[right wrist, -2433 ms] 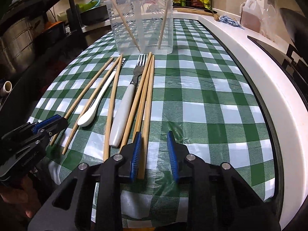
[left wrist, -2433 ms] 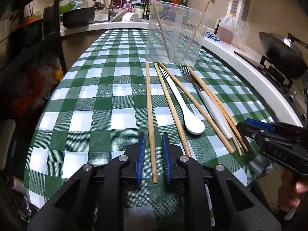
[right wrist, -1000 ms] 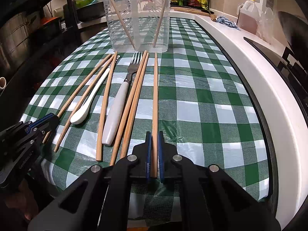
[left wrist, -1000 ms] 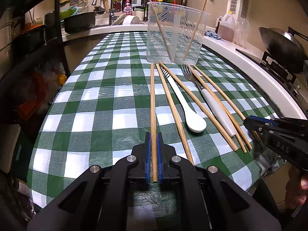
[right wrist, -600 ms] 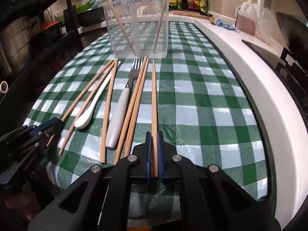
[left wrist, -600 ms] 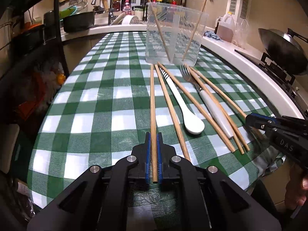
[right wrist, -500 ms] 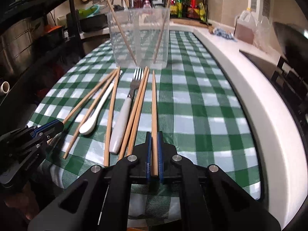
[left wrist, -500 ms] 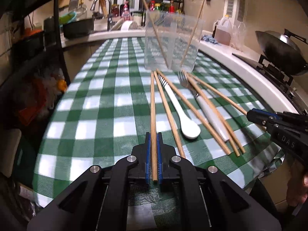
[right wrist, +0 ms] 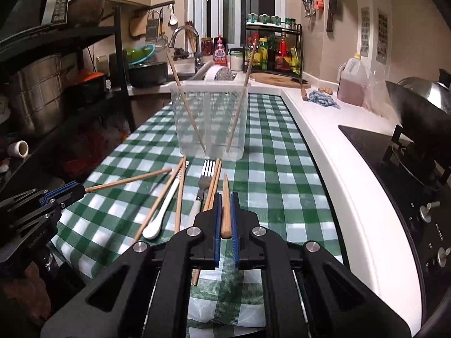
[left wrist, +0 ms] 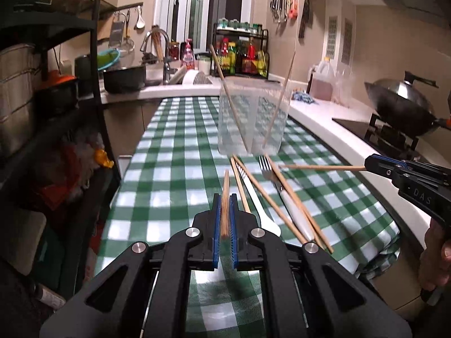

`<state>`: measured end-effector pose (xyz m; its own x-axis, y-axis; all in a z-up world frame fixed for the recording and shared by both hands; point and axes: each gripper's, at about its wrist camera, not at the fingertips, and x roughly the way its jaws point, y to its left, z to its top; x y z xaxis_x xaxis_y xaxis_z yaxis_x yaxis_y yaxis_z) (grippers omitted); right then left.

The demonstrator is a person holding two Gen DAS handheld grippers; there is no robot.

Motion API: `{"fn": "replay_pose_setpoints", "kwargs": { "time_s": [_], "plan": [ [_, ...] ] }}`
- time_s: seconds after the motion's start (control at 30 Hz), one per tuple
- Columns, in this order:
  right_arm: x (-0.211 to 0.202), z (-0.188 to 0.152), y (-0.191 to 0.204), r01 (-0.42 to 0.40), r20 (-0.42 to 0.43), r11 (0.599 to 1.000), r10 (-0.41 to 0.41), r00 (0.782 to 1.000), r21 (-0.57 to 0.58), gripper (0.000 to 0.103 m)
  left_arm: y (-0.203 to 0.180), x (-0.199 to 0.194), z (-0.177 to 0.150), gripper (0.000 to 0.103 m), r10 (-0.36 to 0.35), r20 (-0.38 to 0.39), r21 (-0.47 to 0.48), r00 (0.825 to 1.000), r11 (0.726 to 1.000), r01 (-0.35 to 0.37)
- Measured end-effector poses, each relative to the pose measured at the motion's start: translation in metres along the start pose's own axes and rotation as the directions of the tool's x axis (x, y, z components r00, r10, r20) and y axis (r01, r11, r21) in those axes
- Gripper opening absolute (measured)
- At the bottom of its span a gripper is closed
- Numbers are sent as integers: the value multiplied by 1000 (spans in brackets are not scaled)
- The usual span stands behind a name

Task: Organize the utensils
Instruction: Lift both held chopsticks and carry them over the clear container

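Observation:
My left gripper (left wrist: 224, 197) is shut on a wooden chopstick (left wrist: 225, 197), lifted off the green checked tablecloth (left wrist: 174, 169). My right gripper (right wrist: 224, 197) is shut on another chopstick (right wrist: 225, 205), also raised; from the left wrist view it (left wrist: 315, 166) juts out level from that gripper (left wrist: 369, 164). A clear plastic container (right wrist: 210, 121) stands ahead with two chopsticks leaning inside. On the cloth lie a white spoon (right wrist: 165, 208), a white-handled fork (right wrist: 205, 180) and several more chopsticks (right wrist: 178, 194).
A white counter edge (right wrist: 332, 174) and a black hob with a wok (left wrist: 400, 109) run along the right. Dark shelving (left wrist: 56, 98) with pots stands on the left. A sink, bottles and a spice rack (right wrist: 270, 48) line the back.
Both grippers closed on a chopstick each, then rose with them off the cloth. The view now takes in more of the kitchen behind the container.

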<state>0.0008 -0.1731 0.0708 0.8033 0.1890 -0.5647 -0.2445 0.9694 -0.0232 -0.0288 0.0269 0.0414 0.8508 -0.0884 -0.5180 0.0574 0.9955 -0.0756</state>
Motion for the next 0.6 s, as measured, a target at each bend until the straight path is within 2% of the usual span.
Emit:
{"fn": "replay_pose_setpoints", "kwargs": {
  "time_s": [0.23, 0.37, 0.6],
  "plan": [
    [-16, 28, -6, -18, 42, 1000, 17, 999, 24, 6, 8, -11, 36, 6, -27, 55, -18, 998, 999, 28],
    [-14, 50, -12, -30, 34, 998, 29, 999, 49, 6, 10, -14, 64, 6, -41, 89, -12, 995, 999, 43],
    [-12, 81, -14, -15, 24, 998, 14, 1000, 60, 6, 16, -13, 104, 6, -64, 89, -21, 994, 998, 66]
  ]
}}
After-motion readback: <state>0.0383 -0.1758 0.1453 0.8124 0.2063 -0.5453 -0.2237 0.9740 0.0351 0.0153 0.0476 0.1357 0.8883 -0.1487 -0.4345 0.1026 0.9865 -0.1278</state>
